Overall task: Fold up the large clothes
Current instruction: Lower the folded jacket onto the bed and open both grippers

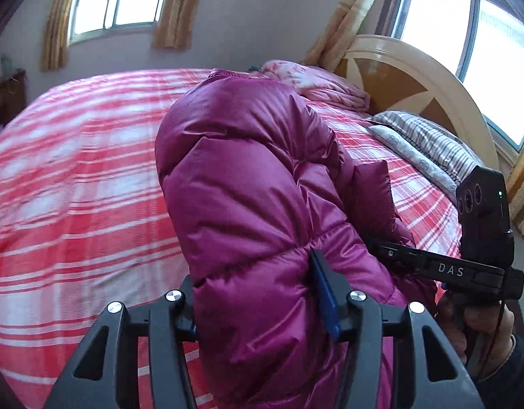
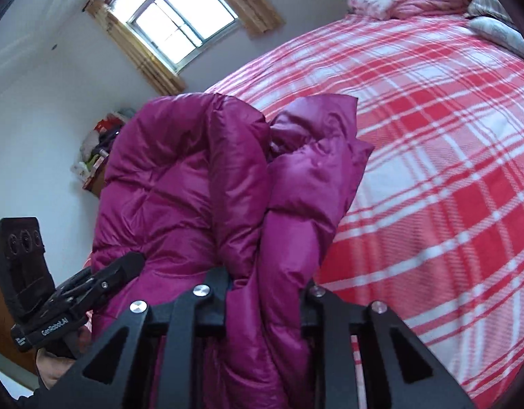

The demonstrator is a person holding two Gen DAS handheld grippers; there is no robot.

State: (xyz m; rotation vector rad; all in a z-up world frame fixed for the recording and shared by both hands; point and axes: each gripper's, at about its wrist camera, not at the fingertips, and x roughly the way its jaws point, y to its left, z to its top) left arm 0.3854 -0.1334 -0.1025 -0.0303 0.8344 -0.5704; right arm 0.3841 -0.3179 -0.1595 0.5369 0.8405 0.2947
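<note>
Both grippers clamped on the jacket [image 1: 262,177], a puffy magenta down piece bunched and lifted off the bed [image 1: 74,187].

Left gripper [image 1: 258,293] at lower centre of the left view: fingers pressed into a thick roll of padding, blue pad [image 1: 325,293] sunk into the fabric. Right gripper [image 2: 262,300] at lower centre of the right view: fingers closed on a narrower gathered fold, pads hidden by cloth. Each gripper also visible from the other's camera, right one at lower right [image 1: 432,266], left one at lower left [image 2: 101,279], both biting the same end of the jacket, close together.

Jacket hanging forward from the two grips over the near edge of the bed, far end drooping toward the plaid cover, centre of both frames. Whether the far end touches the bed: cannot tell.

To do this step well: keep both grips firm, since slick shell and springy fill probably slip easily. Spread the grippers apart to pull the held edge taut before laying down. Lower the far end first onto the bed, then drag back to flatten. Keep clear of the pillows [image 1: 429,146] and folded pink quilt [image 1: 316,81] in the upper right of the left view.

Pose: both grippers pointing forward and downward, roughly side by side; a hand [image 1: 473,327] wrapped around the right handle, lower right; another hand [image 2: 57,368] on the left handle, lower left.
</note>
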